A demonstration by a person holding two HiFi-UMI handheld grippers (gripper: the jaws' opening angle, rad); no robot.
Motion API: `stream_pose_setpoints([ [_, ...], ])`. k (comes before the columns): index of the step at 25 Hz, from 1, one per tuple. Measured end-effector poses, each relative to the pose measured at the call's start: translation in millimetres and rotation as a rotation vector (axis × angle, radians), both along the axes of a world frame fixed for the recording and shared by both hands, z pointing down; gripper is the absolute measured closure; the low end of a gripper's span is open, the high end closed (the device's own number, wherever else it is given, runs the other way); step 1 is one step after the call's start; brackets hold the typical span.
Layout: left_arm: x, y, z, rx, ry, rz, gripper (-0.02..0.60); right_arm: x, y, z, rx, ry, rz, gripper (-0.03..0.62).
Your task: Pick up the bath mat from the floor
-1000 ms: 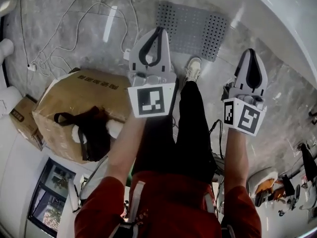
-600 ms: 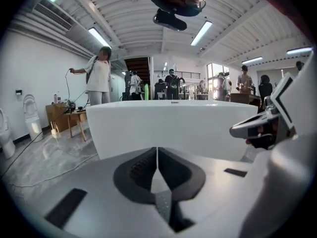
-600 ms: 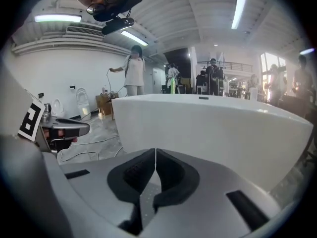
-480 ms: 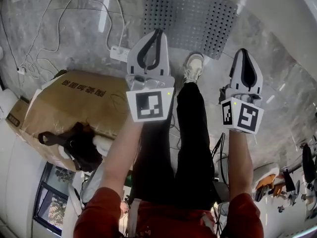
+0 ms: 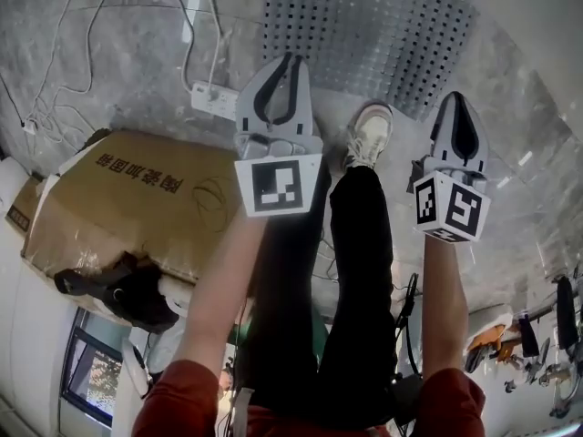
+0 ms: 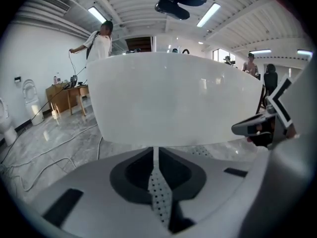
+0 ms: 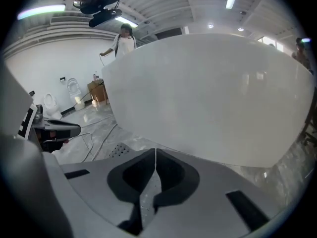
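Grey stone floor [image 5: 118, 53] is spreading out under us. One bath mat [image 5: 364, 25] is lying flat on it, just ahead of our one white shoe [image 5: 369, 135] and beside one big white tub [image 6: 173, 98]. The mat is grey, shaped like a rectangle, and dotted with rows of little round holes.

We are holding two grippers up over the floor, both pointing toward the mat. The left gripper [image 5: 289, 59] is showing its jaws pressed together, holding nothing. The right gripper [image 5: 457, 96] is looking the same, jaws together and holding nothing.

On our left, one brown cardboard box [image 5: 137, 198] is sitting near one white power strip [image 5: 214, 101].
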State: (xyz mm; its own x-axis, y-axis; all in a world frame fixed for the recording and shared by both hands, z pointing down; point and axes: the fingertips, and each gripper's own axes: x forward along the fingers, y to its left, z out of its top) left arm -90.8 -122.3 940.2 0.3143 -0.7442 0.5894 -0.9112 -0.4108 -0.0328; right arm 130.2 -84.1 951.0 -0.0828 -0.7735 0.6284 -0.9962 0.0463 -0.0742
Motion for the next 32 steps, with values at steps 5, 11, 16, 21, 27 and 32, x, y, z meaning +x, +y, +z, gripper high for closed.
stream_pose_setpoints([
  [5,-13,6,72,-0.072,-0.039,0.004,0.563,6,8,64,-0.069,0.016,0.004,0.58],
  [11,-28,8,140,-0.153,-0.107,-0.002,0.562,19,17,126,-0.169,0.026,0.017,0.579],
  [16,-47,12,199,-0.277,-0.15,-0.034,0.439,27,21,177,-0.259,0.052,-0.002,0.471],
  [21,-60,17,245,-0.387,-0.155,-0.085,0.311,44,25,228,-0.366,0.056,0.033,0.299],
  [27,-76,22,296,-0.508,-0.198,-0.089,0.218,61,36,282,-0.507,0.004,0.117,0.177],
  [32,-83,24,321,-0.572,-0.199,-0.128,0.199,75,44,304,-0.567,0.022,0.14,0.164],
])
